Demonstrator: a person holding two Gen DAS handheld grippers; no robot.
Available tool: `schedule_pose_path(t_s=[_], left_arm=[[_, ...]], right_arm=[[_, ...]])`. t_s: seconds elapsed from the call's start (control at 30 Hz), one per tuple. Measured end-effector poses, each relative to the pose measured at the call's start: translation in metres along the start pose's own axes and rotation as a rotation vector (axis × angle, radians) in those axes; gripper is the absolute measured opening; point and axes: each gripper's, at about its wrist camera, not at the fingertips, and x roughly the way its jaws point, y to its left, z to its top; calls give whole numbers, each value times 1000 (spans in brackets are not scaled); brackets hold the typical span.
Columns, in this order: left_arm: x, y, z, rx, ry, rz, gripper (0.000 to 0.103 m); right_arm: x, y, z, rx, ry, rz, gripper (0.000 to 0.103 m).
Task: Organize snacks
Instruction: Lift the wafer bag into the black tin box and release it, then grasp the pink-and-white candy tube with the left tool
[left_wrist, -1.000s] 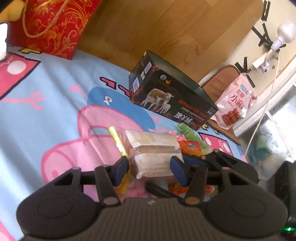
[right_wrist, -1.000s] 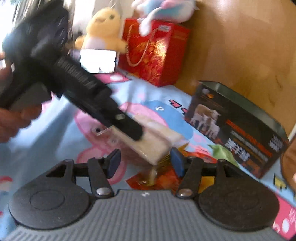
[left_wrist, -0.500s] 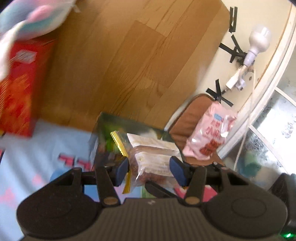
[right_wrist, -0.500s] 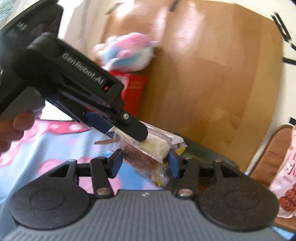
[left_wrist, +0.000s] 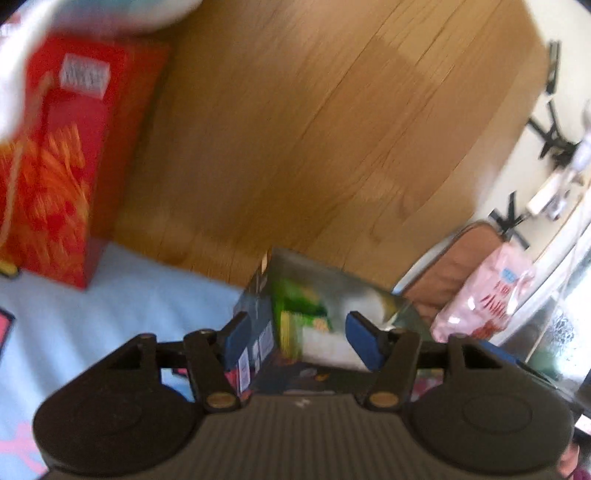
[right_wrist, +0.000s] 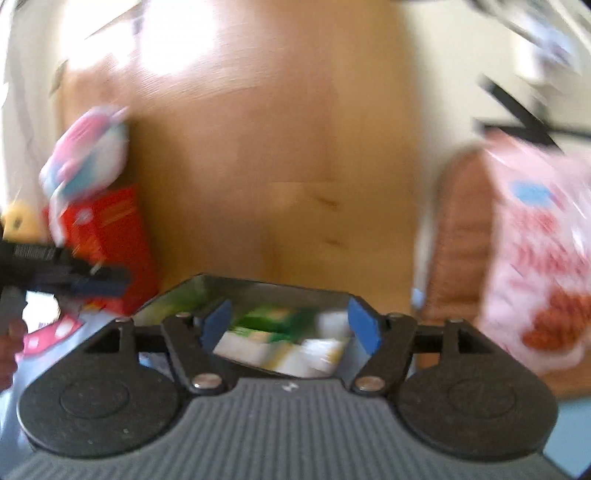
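Open dark box (left_wrist: 258, 332) on the bed by the wooden headboard (left_wrist: 314, 129), green and white snack packs (right_wrist: 280, 343) inside, left tongs (left_wrist: 299, 341) and right tongs (right_wrist: 291, 326) both spread and empty, jaws just opened, clear snack packet held earlier gone from between them

A red gift bag (left_wrist: 55, 158) with gold pattern stood on the light blue cartoon sheet (left_wrist: 122, 291) against the wooden headboard (left_wrist: 314, 129), a blurred pink and blue plush toy (right_wrist: 88, 155) sat on top of it, and black tape crosses (left_wrist: 550, 136) marked the cream wall.
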Motion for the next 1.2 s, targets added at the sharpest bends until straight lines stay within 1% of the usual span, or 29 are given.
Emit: schedule_pose_path(t_s=[0.1,0.13,0.2,0.27,0.3,0.33,0.4,0.47,0.5,0.57,0.6,0.67,0.7,0.73,0.77,0.83,0.87,0.9,0.93,1.0,1.03,1.07,1.1,1.13,1.17,1.2], left_arm=[[20,-2,-10,-2,53,25,55],[22,-3,-13,-10,50,22,57],[22,-4,-16,-11,47,34,57],[19,-5,-17,-22,65,28,58],[17,-7,-20,-17,69,35,58],[15,-9,-22,-10,65,42,58],[11,-8,-25,-18,65,34,58],[9,-7,-27,-21,65,26,59],[7,-6,-29,-15,61,30,60],[3,-5,-31,-26,57,32,68],[-3,-5,-31,-29,48,45,69],[-27,-2,-37,-25,-19,70,73],[-38,0,-42,-29,-41,67,73],[-49,2,-48,-42,-53,42,73],[-55,2,-55,-53,-50,7,73],[-53,-5,-67,-50,-5,-38,73],[-46,-11,-72,-33,24,-52,73],[-38,-20,-77,-10,51,-53,73],[-29,-27,-83,15,73,-44,72],[-12,-38,-95,41,138,-45,62],[-5,-40,-101,35,187,-62,52],[-2,-43,-108,42,214,-56,51],[-7,-49,-115,82,215,-26,50],[-10,-52,-122,118,227,4,50],[-17,-52,-130,124,228,12,49],[-25,-49,-134,114,228,1,49]], right_arm=[[10,-22,-9,110,61,-11,73],[15,-26,-13,137,86,-6,73],[25,-26,-24,167,129,27,75],[28,-22,-30,192,137,79,74],[33,-21,-32,210,166,114,78],[35,-17,-34,212,178,107,79],[32,-7,-35,174,171,91,81],[27,-8,-37,183,175,98,80],[22,-7,-39,187,174,99,80],[14,-6,-42,170,172,101,80],[11,-5,-43,159,172,106,80],[2,-6,-43,164,149,118,80],[-6,-9,-42,171,132,117,80],[-16,-12,-42,181,116,116,80],[-28,-15,-45,200,106,122,80],[-37,-21,-52,250,136,153,73],[-36,-21,-56,267,170,171,65],[-32,-19,-61,267,201,175,58],[-28,-15,-64,261,225,166,56],[-15,-7,-70,274,266,151,51],[-5,-3,-74,292,297,161,45],[4,1,-80,311,347,172,38],[6,6,-86,326,365,179,38],[3,13,-90,321,364,192,39],[-2,24,-92,282,359,195,39],[-8,35,-94,240,356,201,36]])
